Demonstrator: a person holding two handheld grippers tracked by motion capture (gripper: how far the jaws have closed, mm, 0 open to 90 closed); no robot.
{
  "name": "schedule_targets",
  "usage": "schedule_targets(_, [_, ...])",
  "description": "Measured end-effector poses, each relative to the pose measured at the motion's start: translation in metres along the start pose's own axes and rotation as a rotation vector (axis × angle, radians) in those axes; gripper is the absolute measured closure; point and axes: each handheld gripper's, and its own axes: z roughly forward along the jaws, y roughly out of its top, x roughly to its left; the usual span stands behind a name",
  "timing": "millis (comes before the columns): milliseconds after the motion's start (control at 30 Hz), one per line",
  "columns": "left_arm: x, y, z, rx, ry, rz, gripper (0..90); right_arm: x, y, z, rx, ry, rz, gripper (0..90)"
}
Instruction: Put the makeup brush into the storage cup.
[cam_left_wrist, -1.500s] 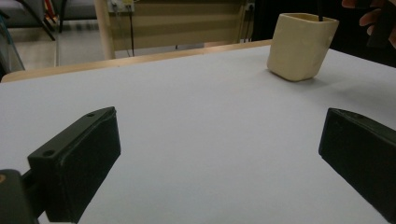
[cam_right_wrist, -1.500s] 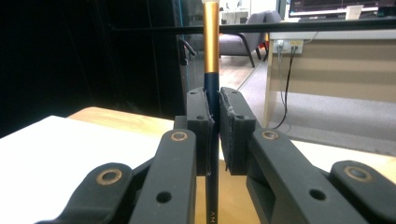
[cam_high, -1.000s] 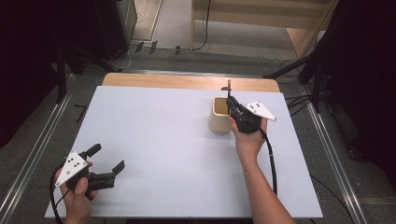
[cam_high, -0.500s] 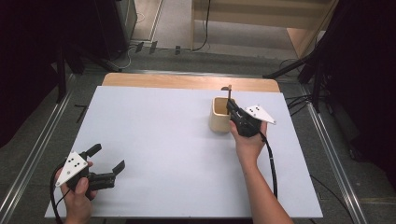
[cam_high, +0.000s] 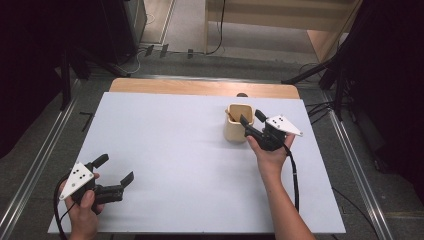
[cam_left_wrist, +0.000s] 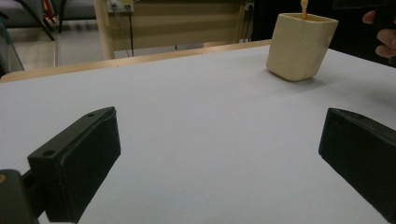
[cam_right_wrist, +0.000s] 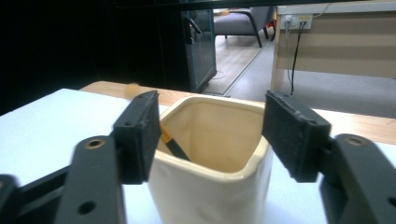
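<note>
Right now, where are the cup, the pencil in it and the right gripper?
cup (cam_high: 234, 131), high view, front wall
pencil (cam_right_wrist: 173, 145), right gripper view, shaft inside
right gripper (cam_high: 252, 119), high view, between its fingertips

High view looking down from above the bench (cam_high: 165, 150), left gripper view low and far from the cup (cam_left_wrist: 301, 44), right gripper view close above it, cup shared by all three.

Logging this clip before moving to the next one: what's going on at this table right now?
A person at a white table holds a two-jaw gripper in each hand. The right gripper is up against a cream square cup near the far edge, its jaws open and level with the rim on either side. A pencil-like stick leans inside the cup. The left gripper, also open, is near the front left corner, away from the cup and holding nothing.
</note>
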Motion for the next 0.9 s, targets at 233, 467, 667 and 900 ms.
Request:
schedule_targets(233, [-0.001,0.0,0.001,0.003,-0.004,0.002,0.0,0.0,-0.003,-0.012,0.031,-0.01,0.009,11.0])
schedule_targets(467, [-0.001,0.0,0.001,0.003,-0.005,0.004,0.0,-0.003,-0.008,-0.025,0.046,0.004,0.006,0.0])
schedule_targets(667, [-0.002,0.0,0.002,0.005,-0.008,0.007,0.0,-0.004,-0.016,-0.035,0.046,-0.002,-0.014,0.0])
schedule_targets(900, [-0.002,0.0,0.002,0.005,-0.009,0.008,0.0,-0.005,-0.024,-0.046,0.054,-0.003,-0.019,0.0])
